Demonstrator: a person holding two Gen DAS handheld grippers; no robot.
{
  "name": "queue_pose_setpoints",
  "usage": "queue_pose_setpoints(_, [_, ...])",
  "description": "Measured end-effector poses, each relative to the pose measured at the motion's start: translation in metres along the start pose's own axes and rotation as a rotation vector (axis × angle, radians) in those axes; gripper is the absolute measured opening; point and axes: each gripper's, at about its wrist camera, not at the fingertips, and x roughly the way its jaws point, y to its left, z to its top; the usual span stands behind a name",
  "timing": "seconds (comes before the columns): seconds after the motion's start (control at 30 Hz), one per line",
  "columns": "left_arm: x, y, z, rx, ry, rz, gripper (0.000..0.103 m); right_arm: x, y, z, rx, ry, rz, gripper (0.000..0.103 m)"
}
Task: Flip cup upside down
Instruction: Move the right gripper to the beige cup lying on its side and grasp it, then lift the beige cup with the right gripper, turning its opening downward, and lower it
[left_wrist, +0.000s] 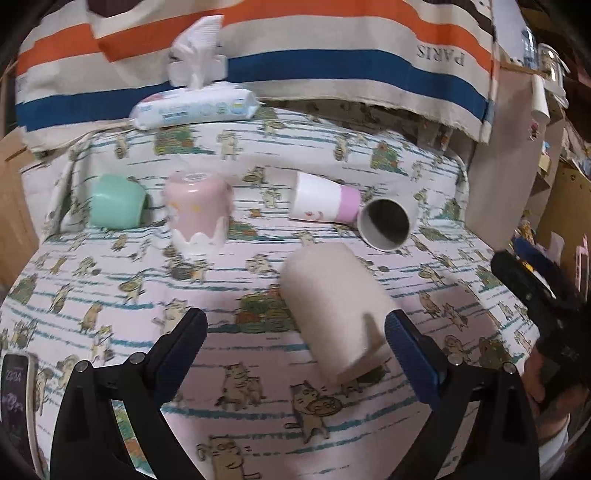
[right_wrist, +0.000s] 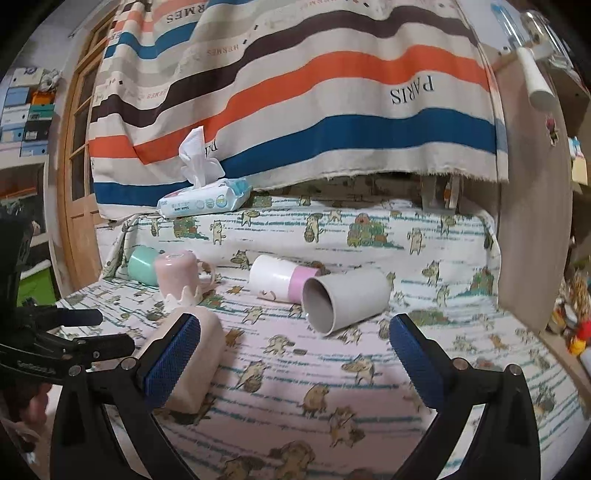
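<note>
A pale pink cup (left_wrist: 334, 306) stands tilted and blurred on the cat-print cloth, its near end between my open left gripper's (left_wrist: 295, 345) fingers, close to the right finger (left_wrist: 410, 354). It also shows in the right wrist view (right_wrist: 207, 354), partly behind the left finger of my open, empty right gripper (right_wrist: 295, 350). A grey cup (left_wrist: 386, 221) (right_wrist: 345, 297) lies on its side, mouth toward me. A white and pink cup (left_wrist: 323, 203) (right_wrist: 282, 278) lies on its side behind it. A pink cup with a white scalloped rim (left_wrist: 197, 212) (right_wrist: 177, 275) stands upside down. A mint cup (left_wrist: 116, 206) (right_wrist: 142, 264) lies at the left.
A pack of baby wipes (left_wrist: 195, 107) (right_wrist: 205, 199) sits at the back under a striped hanging cloth (right_wrist: 295, 92). A phone (left_wrist: 16, 402) lies at the near left edge. A wooden panel (right_wrist: 532, 221) bounds the right side. The other hand-held gripper (left_wrist: 546, 306) shows at the right.
</note>
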Motion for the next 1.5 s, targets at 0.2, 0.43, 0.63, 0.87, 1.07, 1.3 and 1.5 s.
queue_pose_setpoints(0.2, [-0.006, 0.028, -0.005, -0.054, -0.022, 0.049, 0.096, 0.022, 0.028, -0.002, 0.028, 0.151, 0.035, 0.102])
queue_pose_setpoints(0.43, [-0.017, 0.06, -0.007, -0.108, -0.073, 0.082, 0.096, 0.036, 0.065, -0.013, 0.033, 0.23, 0.096, 0.102])
queue_pose_setpoints(0.63, [-0.021, 0.078, -0.006, -0.147, -0.091, 0.077, 0.096, 0.058, 0.09, -0.021, 0.031, 0.327, 0.098, 0.102])
queue_pose_setpoints(0.87, [-0.022, 0.084, -0.008, -0.158, -0.097, 0.074, 0.096, 0.083, 0.112, -0.027, -0.019, 0.423, 0.066, 0.094])
queue_pose_setpoints(1.07, [-0.018, 0.081, -0.009, -0.153, -0.089, 0.057, 0.096, 0.093, 0.114, -0.034, -0.039, 0.48, 0.068, 0.085])
queue_pose_setpoints(1.3, [-0.001, 0.063, 0.002, -0.114, 0.003, -0.048, 0.088, 0.089, 0.104, -0.034, -0.032, 0.498, 0.085, 0.074])
queue_pose_setpoints(1.5, [0.013, 0.032, 0.02, -0.02, 0.029, -0.086, 0.077, 0.08, 0.097, -0.044, -0.021, 0.523, 0.125, 0.068])
